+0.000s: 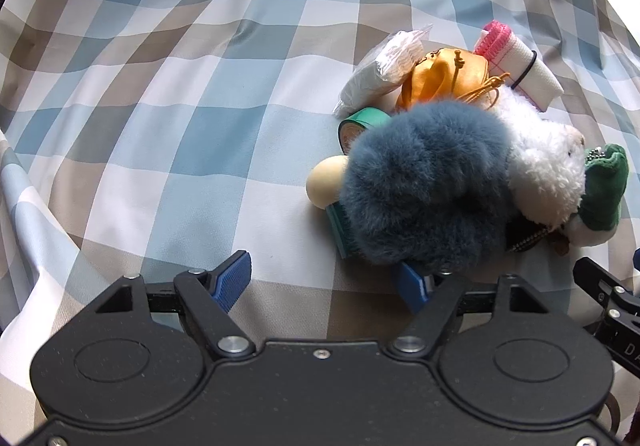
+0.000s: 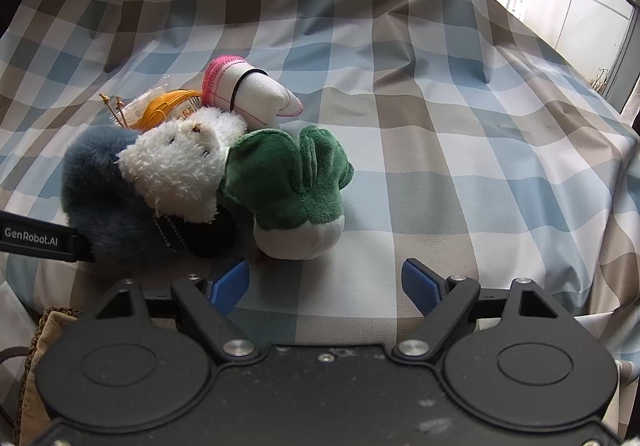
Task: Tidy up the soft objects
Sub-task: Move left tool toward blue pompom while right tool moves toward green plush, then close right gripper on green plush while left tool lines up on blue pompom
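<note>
Checked cloth (image 1: pixel 160 105), blue, tan and white, draped over the surface; one heap on it.

- Blue-grey fluffy fur piece (image 1: pixel 424 189), one, rounded.
- White woolly plush (image 2: pixel 180 169), one.
- Green-and-white velvety plush (image 2: pixel 296 189), one.
- Rolled white cloth (image 2: pixel 256 93), pink-edged, black band, one.
- Orange satin pouch (image 1: pixel 440 81), corded, one.
- Clear packet (image 1: pixel 380 73), one.
- Cream egg shape (image 1: pixel 326 181), one.

Left gripper (image 1: pixel 324 280): parted, empty, its right pad beneath the fur's edge. Right gripper (image 2: pixel 326 284): parted, empty, just before the green plush. Strap reads "GenRobot.AI" (image 2: pixel 32 242).

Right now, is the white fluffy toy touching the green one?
Touching. In the right wrist view the white toy presses against the green toy with no checked cloth showing between them; the left wrist view shows the same.
</note>
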`<state>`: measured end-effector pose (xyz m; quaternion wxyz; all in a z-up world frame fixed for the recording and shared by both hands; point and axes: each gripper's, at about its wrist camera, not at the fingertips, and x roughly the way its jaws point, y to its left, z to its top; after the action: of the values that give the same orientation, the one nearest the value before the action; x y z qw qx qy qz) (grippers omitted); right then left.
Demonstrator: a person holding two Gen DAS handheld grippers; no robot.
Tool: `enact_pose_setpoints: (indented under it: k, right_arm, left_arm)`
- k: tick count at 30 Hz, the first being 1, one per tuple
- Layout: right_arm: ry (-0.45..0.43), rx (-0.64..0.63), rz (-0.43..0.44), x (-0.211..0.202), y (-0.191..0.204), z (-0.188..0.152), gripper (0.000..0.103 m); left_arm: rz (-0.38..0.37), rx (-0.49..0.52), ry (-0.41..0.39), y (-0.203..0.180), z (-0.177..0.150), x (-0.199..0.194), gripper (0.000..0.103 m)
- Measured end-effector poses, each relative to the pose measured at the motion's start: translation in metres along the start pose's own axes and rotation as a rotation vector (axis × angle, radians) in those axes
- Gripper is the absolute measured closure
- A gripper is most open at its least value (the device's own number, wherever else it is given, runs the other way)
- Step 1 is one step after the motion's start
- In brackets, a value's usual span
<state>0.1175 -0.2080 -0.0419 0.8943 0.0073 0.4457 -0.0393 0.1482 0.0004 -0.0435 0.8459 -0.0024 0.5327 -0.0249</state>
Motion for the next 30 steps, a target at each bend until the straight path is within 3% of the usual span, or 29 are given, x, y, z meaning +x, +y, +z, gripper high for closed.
enact_pose_setpoints:
  k: [2,8,15,20,25,30]
  right_arm:
    - [0.003,0.015,-0.001,0.006,-0.002,0.004,0.021]
    - [0.004,0.052,0.015,0.025,-0.007,0.015,0.027]
    - [0.004,0.068,0.007,0.044,-0.007,0.024,0.027]
    - [0.010,0.108,0.029,0.048,-0.014,0.027,0.023]
    - [0.018,0.137,0.046,0.054,-0.018,0.031,0.018]
    - [0.014,0.162,0.047,0.055,-0.022,0.031,0.014]
  left_arm:
    - [0.015,0.014,0.006,0.000,0.004,0.008,0.045]
    - [0.012,0.060,-0.054,-0.004,0.017,0.017,0.052]
    - [0.006,0.066,-0.090,-0.005,0.043,0.029,0.052]
    - [-0.014,0.098,-0.086,-0.001,0.038,0.027,0.038]
    - [-0.032,0.107,-0.105,0.005,0.036,0.019,0.032]
    - [-0.041,0.087,-0.147,0.008,0.042,0.009,0.032]
